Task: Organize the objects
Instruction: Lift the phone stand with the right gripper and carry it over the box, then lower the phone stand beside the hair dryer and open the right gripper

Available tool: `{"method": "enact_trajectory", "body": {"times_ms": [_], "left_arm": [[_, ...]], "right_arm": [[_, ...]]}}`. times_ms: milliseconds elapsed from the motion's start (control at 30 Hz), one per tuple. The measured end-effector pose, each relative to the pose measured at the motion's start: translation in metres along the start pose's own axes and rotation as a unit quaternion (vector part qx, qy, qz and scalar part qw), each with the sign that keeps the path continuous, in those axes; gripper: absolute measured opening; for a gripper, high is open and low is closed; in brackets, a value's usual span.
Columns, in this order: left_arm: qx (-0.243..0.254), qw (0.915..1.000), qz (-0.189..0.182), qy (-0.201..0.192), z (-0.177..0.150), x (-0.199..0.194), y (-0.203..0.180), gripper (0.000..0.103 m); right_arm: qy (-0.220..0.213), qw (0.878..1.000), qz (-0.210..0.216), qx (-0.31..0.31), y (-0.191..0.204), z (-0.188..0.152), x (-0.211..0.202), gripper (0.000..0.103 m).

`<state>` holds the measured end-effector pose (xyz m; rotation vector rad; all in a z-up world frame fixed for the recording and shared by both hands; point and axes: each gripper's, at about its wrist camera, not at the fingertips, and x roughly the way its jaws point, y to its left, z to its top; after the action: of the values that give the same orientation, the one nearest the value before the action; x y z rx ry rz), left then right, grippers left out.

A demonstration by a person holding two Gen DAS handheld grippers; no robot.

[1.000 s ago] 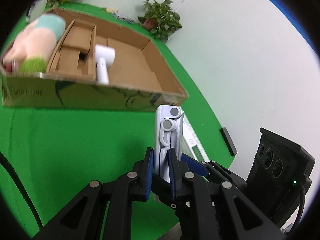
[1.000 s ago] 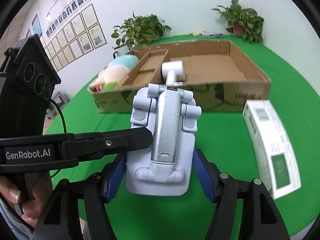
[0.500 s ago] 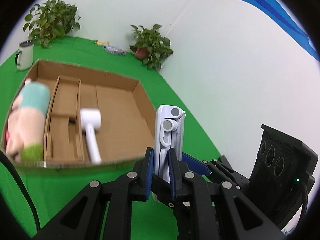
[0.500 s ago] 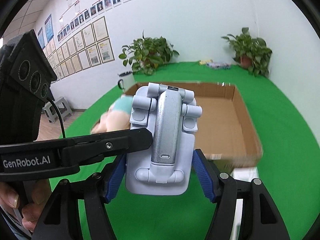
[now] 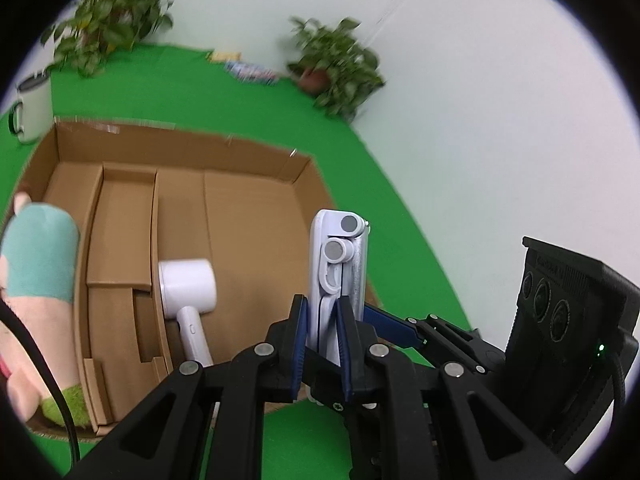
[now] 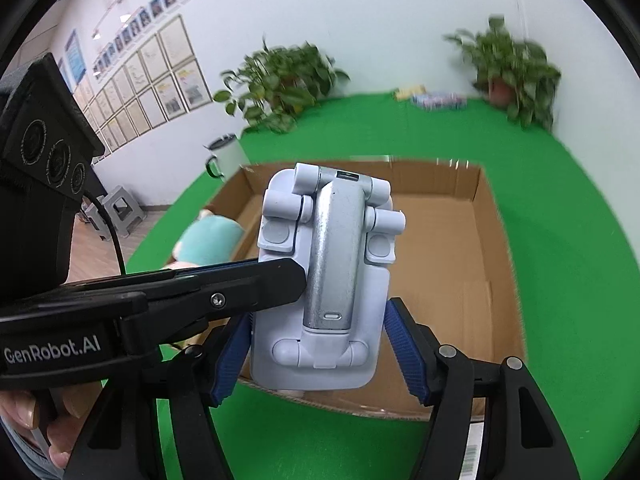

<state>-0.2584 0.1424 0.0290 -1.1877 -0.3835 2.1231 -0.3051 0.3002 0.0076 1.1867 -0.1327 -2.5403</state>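
Left wrist view: left gripper (image 5: 322, 344) clamped narrow on the thin edge of a white folded phone stand (image 5: 336, 268), blue pads pressing both sides, stand upright and seen edge-on with two grey round hinge caps near its top. Stand is held in the air above the near right part of an open cardboard box (image 5: 248, 152) on a green table (image 5: 380, 200). Inside the box: white hair dryer (image 5: 188, 300) lying in the big right compartment, head away from camera, handle toward it; cardboard dividers (image 5: 120, 240) left of it; plush toy (image 5: 36, 280) with teal and pink parts in the far left compartment. White mug (image 5: 34, 108) stands on the table beyond the box's far left corner. Two potted plants (image 5: 336, 64) at the wall, blurred. Right gripper's blue finger shows just right of the stand. Right wrist view: phone stand (image 6: 324, 280) seen flat-on, silver bar down its middle, sitting between the right gripper's (image 6: 320, 356) wide-spread blue pads; left pad near or touching the stand's edge, right pad visibly apart, so cannot tell if it grips. Left gripper's black finger (image 6: 224, 284) comes in from the left and presses the stand's face. Cardboard box (image 6: 492, 240) below, plush toy (image 6: 208, 240) at its left end, mug (image 6: 224, 156) behind. Barcode box (image 6: 476, 452) corner at bottom right.
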Motion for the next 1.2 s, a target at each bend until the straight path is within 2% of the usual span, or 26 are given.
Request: {"method": "enact_trajectory", "body": {"times_ms": [300,533,667,733,867,1033,1133,1200], "left_arm": [[-0.056,0.9958,0.023,0.069,-0.013,0.058,0.042,0.013],[-0.073,0.9912,0.038,0.104,-0.020,0.076,0.052,0.014],[-0.071,0.9879,0.056,0.126,-0.024,0.078,0.051,0.014],[-0.075,0.9882,0.053,0.123,-0.024,0.071,0.051,0.014],[-0.065,0.9915,0.060,0.095,-0.023,0.044,0.049,0.014],[-0.052,0.9946,0.078,0.045,-0.027,0.002,0.047,0.014],[-0.041,0.9949,0.088,0.025,-0.033,-0.015,0.046,0.014],[-0.033,0.9942,0.101,0.017,-0.040,-0.024,0.047,0.014]], "right_arm": [[0.092,0.995,0.027,0.041,-0.040,-0.023,0.081,0.063],[0.142,0.988,0.026,0.049,-0.050,-0.040,0.114,0.063],[0.157,0.987,0.010,0.044,-0.046,-0.046,0.124,0.063],[0.165,0.985,-0.004,0.048,-0.050,-0.049,0.130,0.063],[0.184,0.981,-0.003,0.059,-0.055,-0.055,0.139,0.064],[0.174,0.984,0.013,0.046,-0.044,-0.050,0.130,0.065],[0.164,0.986,0.005,0.035,-0.040,-0.043,0.127,0.065],[0.176,0.984,-0.005,0.032,-0.038,-0.043,0.134,0.058]]}}
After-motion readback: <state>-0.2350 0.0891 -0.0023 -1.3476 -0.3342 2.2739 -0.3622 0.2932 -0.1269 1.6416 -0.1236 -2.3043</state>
